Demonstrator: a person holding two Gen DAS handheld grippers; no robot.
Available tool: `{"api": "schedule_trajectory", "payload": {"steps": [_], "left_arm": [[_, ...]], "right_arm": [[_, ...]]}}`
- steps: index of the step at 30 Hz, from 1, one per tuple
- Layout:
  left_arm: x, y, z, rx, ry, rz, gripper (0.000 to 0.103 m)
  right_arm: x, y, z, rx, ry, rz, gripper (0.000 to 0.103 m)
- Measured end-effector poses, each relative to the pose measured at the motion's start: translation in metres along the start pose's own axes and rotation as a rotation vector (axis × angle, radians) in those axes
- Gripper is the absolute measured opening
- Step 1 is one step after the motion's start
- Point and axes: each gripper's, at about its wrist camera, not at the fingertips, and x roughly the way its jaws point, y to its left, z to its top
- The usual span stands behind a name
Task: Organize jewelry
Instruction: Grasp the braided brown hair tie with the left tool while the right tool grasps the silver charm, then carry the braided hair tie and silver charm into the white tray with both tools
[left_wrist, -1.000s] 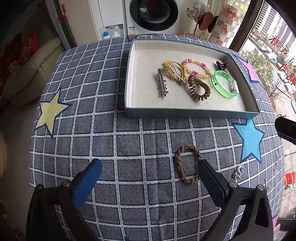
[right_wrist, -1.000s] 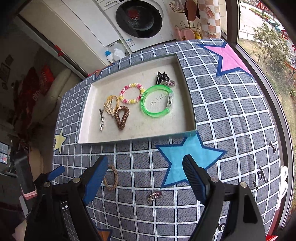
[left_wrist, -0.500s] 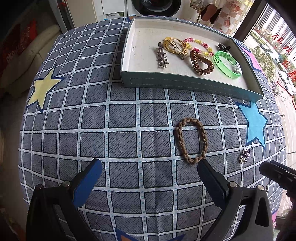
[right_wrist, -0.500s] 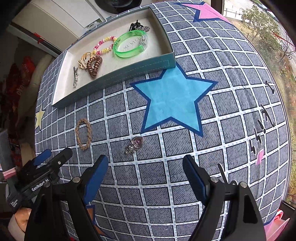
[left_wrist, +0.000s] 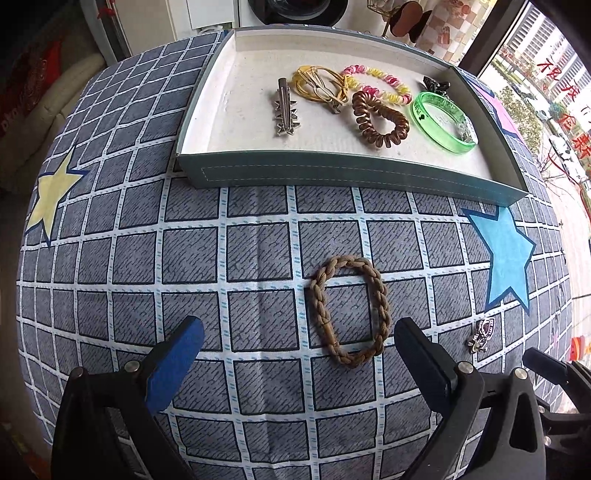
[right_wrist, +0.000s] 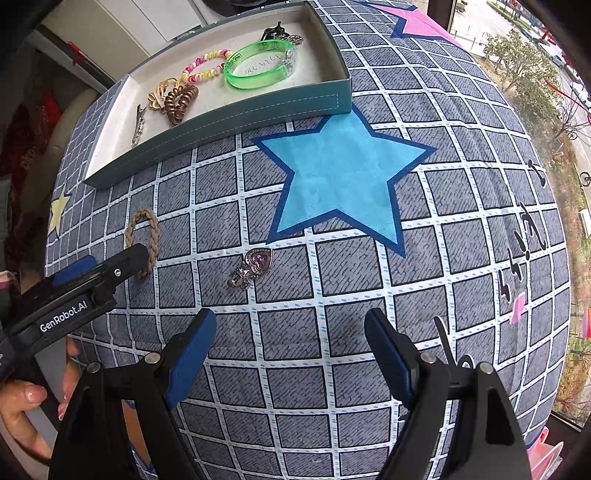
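- While six pieces lie in the tray (left_wrist: 332, 173), two lie loose on the checked cloth (left_wrist: 110, 266): one braided hair tie (left_wrist: 349, 310) and one heart pendant (right_wrist: 253, 266).
- Both the left gripper (left_wrist: 295, 347) and the right gripper (right_wrist: 290, 338) stand spread apart, holding nothing.
- Only the right wrist view shows the person's hand (right_wrist: 26, 410) and black lettering on the cloth; the left view shows the pendant only small, at its edge.
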Motion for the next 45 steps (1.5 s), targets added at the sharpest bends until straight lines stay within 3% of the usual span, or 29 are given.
{"api": "schedule_trajectory", "payload": {"steps": [8, 16, 24, 27, 30, 31, 32, 36, 45], "left_arm": [[0.006, -0.001, 0.007, 0.004, -0.022, 0.030, 0.103], [0.006, 0.003, 0.011, 0.019, -0.036, 0.018, 0.103], [0.002, -0.021, 0.011, 0.091, -0.041, -0.016, 0.078], [0.000, -0.032, 0.010, 0.139, -0.041, -0.017, 0.065], [-0.001, -0.038, 0.009, 0.164, -0.044, -0.064, 0.038], [-0.002, -0.038, 0.010, 0.164, -0.038, -0.090, 0.025], [-0.002, -0.038, 0.010, 0.162, -0.035, -0.108, 0.019], [-0.003, -0.041, 0.013, 0.144, -0.030, -0.135, 0.019], [-0.018, -0.008, 0.005, 0.078, -0.039, -0.197, 0.019]], "right_arm": [[0.014, 0.018, 0.012, -0.018, -0.033, -0.035, 0.084], [0.023, 0.050, 0.020, -0.115, -0.086, -0.150, 0.059], [0.029, 0.071, 0.023, -0.176, -0.086, -0.173, 0.046], [0.026, 0.068, 0.019, -0.180, -0.084, -0.166, 0.028], [0.023, 0.063, 0.012, -0.177, -0.082, -0.155, 0.024], [0.021, 0.063, 0.011, -0.174, -0.082, -0.155, 0.016], [0.020, 0.061, 0.010, -0.168, -0.081, -0.149, 0.016], [0.018, 0.044, 0.017, -0.139, -0.073, -0.110, 0.016], [0.005, 0.009, 0.015, -0.044, -0.070, 0.006, 0.016]]}}
